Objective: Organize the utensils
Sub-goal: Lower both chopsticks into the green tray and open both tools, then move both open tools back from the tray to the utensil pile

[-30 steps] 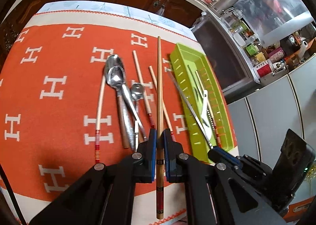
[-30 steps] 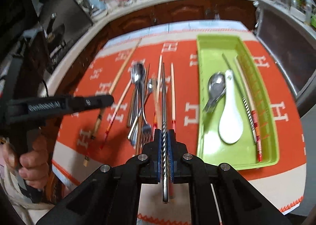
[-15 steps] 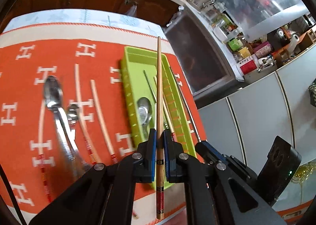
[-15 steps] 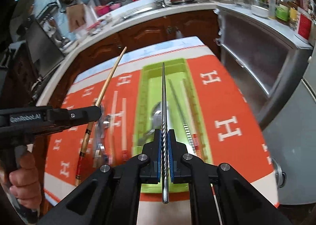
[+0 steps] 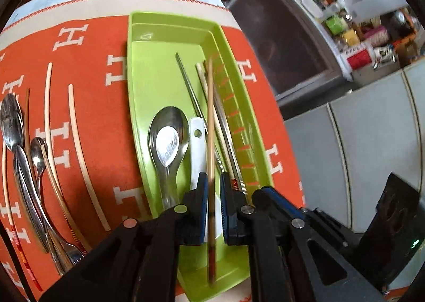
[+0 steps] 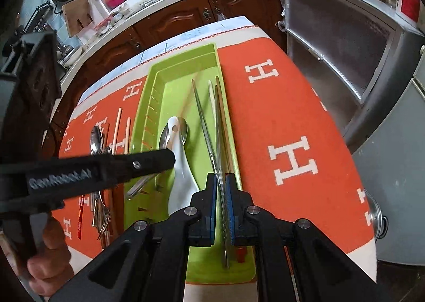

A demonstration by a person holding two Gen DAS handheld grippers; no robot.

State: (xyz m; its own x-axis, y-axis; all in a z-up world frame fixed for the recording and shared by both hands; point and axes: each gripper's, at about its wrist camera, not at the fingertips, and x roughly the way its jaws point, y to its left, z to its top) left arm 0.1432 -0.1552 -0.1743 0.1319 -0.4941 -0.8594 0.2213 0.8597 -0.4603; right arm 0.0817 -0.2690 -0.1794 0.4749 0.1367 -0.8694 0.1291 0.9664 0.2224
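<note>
Orange woven cloth (image 5: 87, 105), glossy green plastic tray (image 5: 148, 68), slim wooden chopstick (image 5: 210, 121).

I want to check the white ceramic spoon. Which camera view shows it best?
The right wrist view: the white ceramic spoon lies in the green tray, its handle and bowl mostly visible. In the left wrist view only its handle end shows, behind the left gripper.

Table, covered by an orange cloth (image 6: 292, 105) with white H letters and a cream border. Directly on the cloth: green tray (image 6: 151, 95), centre of the right wrist frame; loose chopsticks (image 5: 77, 142), spoons (image 5: 10, 121) and a fork (image 5: 71, 251), left of the tray.
</note>
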